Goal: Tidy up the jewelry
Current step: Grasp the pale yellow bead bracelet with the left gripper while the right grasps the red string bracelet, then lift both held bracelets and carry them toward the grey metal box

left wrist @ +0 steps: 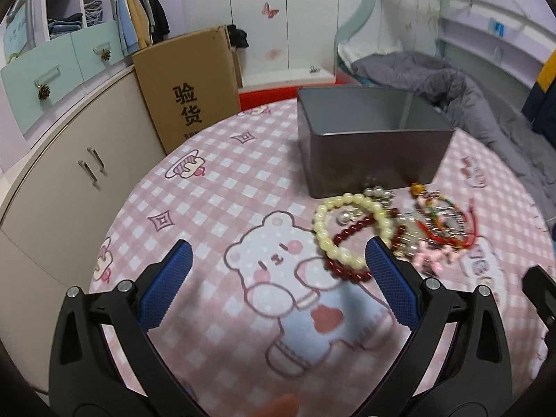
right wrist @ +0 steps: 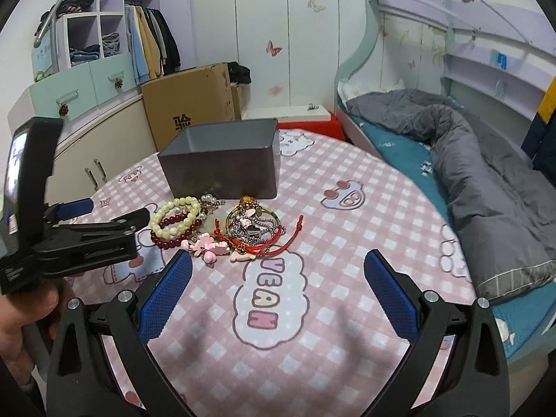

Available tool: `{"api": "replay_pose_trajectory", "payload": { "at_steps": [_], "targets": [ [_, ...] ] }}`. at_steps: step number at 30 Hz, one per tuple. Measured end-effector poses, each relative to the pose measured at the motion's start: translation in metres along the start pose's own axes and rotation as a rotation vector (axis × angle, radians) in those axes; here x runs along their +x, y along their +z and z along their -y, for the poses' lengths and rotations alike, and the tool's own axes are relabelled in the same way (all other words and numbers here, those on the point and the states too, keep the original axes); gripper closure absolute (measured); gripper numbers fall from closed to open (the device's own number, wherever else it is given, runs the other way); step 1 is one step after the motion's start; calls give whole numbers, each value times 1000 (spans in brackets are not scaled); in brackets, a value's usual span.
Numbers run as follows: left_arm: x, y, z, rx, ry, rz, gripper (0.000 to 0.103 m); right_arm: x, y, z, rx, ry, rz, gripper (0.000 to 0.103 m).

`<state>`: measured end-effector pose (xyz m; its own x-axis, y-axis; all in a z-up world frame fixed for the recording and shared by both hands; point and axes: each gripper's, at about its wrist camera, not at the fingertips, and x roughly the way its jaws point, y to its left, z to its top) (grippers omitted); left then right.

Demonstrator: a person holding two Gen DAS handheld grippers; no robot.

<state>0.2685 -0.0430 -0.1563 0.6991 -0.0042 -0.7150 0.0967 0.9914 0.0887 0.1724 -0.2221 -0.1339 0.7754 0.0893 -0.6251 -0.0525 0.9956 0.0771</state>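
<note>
Both tongs spread wide over a heap of jewelry in front of a gray box.

On the pink checked tablecloth (right wrist: 347,229), the left gripper (left wrist: 278,260) hangs with its blue pads wide apart and nothing between them, its right pad just beside the cream bead bracelet (left wrist: 347,229), which lies over a dark red bead bracelet (left wrist: 351,271). Right of these lies the tangle of red cords and chains (right wrist: 257,229) with pink charms (right wrist: 208,248), all close before the open gray box (right wrist: 222,160). The right gripper (right wrist: 278,271) is likewise spread, empty, short of the heap.
</note>
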Motion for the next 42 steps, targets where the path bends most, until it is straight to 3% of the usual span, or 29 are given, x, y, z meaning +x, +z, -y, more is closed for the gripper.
{"api": "replay_pose_trajectory", "payload": {
  "at_steps": [10, 13, 16, 18, 26, 30, 33, 38, 41, 42],
  "targets": [
    [43, 10, -8, -11, 6, -84, 17, 24, -4, 11, 56, 44, -60, 8],
    [48, 10, -11, -21, -56, -103, 33, 26, -3, 12, 67, 46, -67, 8],
    [46, 10, -8, 6, -111, -88, 64, 26, -4, 12, 64, 48, -72, 8],
    [42, 10, -3, 37, -138, -77, 94, 25, -3, 10, 53, 48, -73, 8],
    [2, -4, -27, -48, -229, 48, 94, 19, 3, 4, -6, 89, -55, 10],
    [-21, -16, -43, -97, -269, 109, 94, 29, 16, -7, -84, 117, -62, 36],
    [-35, -24, -50, -113, -294, 144, 94, 47, 21, -14, -133, 150, -117, 56],
    [-46, -40, -54, -135, -333, 164, 94, 68, 14, -28, -262, 132, -169, 60],
    [-46, -48, -54, -145, -348, 156, 94, 77, 11, -29, -284, 131, -205, 69],
    [-46, -51, -55, -149, -353, 153, 94, 76, 11, -29, -289, 146, -203, 80]
  ]
}}
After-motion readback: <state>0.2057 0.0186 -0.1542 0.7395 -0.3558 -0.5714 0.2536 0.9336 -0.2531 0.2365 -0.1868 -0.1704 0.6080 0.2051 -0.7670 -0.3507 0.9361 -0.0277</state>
